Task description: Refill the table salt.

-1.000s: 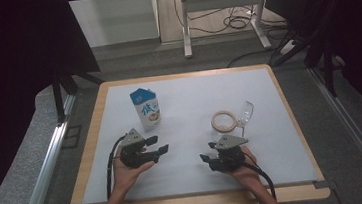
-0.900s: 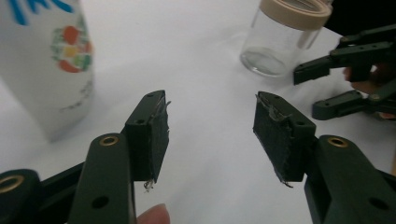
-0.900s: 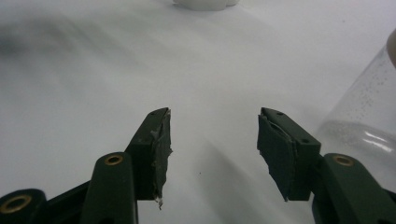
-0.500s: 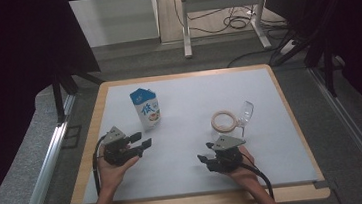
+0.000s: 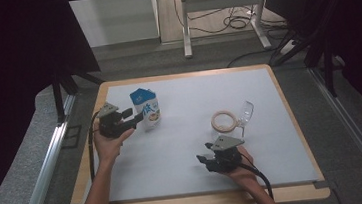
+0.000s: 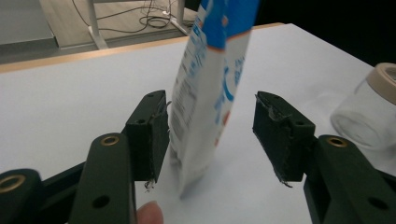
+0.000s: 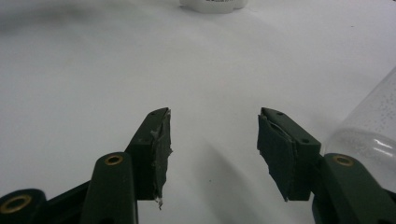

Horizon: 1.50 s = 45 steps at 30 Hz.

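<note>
A blue and white carton (image 5: 145, 108) stands upright on the left part of the white table (image 5: 193, 96). My left gripper (image 5: 134, 115) comes at it from the left and is open. In the left gripper view the carton (image 6: 210, 93) stands between the two pads of my left gripper (image 6: 212, 135); the left one is close against it and the right one has a gap. My right gripper (image 5: 203, 160) rests near the front edge, open with nothing in it. In the right gripper view the right gripper (image 7: 212, 140) has bare white table between its pads.
A clear glass jar (image 5: 243, 113) with a tan ring-shaped mouth (image 5: 223, 121) lies on its side just beyond my right gripper. The jar (image 7: 373, 135) shows at the right edge of the right gripper view. The table has a wooden rim (image 5: 290, 106).
My left gripper has moved left and farther up the table, and its jaws now stand on either side of the carton. The right gripper has stayed put.
</note>
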{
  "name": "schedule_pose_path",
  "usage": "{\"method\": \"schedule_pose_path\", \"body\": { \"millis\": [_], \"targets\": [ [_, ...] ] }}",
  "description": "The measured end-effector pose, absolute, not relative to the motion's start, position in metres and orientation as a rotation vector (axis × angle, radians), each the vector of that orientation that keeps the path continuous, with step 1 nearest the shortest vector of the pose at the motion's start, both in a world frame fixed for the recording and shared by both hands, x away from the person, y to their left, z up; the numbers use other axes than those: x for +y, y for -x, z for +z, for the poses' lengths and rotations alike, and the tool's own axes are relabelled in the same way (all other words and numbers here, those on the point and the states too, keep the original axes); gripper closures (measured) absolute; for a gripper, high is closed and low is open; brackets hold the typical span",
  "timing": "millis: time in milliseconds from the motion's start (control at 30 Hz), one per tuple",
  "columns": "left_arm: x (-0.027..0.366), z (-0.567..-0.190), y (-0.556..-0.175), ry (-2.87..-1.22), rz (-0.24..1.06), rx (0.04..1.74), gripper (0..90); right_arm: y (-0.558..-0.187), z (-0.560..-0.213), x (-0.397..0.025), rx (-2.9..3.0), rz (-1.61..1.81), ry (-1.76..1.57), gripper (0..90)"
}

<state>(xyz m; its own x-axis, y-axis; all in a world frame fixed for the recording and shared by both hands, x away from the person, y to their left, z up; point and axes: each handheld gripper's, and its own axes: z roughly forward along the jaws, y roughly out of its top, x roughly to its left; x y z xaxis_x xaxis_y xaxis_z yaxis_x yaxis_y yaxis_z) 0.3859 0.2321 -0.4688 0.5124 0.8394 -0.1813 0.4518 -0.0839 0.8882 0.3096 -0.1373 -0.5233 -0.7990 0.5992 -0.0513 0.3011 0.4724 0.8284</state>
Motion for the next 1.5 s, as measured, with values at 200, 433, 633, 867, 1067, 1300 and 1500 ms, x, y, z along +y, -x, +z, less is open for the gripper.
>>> {"method": "schedule_pose_path", "body": {
  "millis": [200, 433, 633, 867, 1067, 1300, 1500],
  "targets": [
    [0.227, -0.466, -0.410, -1.722, 0.445, 1.077, 47.4, -0.310, -0.524, -0.140, 2.388, 1.245, -0.766, 45.0],
    [0.223, -0.469, -0.418, -1.729, 0.413, 1.054, 71.1, -0.308, -0.524, -0.140, 2.388, 1.247, -0.763, 45.0],
    [0.224, -0.472, -0.419, -1.708, 0.386, 1.049, 89.0, -0.310, -0.524, -0.141, 2.385, 1.246, -0.771, 44.9],
    [0.221, -0.472, -0.419, -1.705, 0.406, 1.028, 89.7, -0.309, -0.524, -0.139, 2.386, 1.241, -0.761, 44.2],
    [0.221, -0.471, -0.421, -1.687, 0.386, 1.023, 89.8, -0.308, -0.523, -0.138, 2.382, 1.250, -0.753, 44.2],
    [0.219, -0.461, -0.418, -1.696, 0.400, 1.004, 90.0, -0.308, -0.522, -0.138, 2.377, 1.255, -0.752, 44.2],
    [0.220, -0.454, -0.412, -1.679, 0.365, 0.983, 90.0, -0.309, -0.523, -0.136, 2.378, 1.253, -0.749, 44.1]
  ]
}}
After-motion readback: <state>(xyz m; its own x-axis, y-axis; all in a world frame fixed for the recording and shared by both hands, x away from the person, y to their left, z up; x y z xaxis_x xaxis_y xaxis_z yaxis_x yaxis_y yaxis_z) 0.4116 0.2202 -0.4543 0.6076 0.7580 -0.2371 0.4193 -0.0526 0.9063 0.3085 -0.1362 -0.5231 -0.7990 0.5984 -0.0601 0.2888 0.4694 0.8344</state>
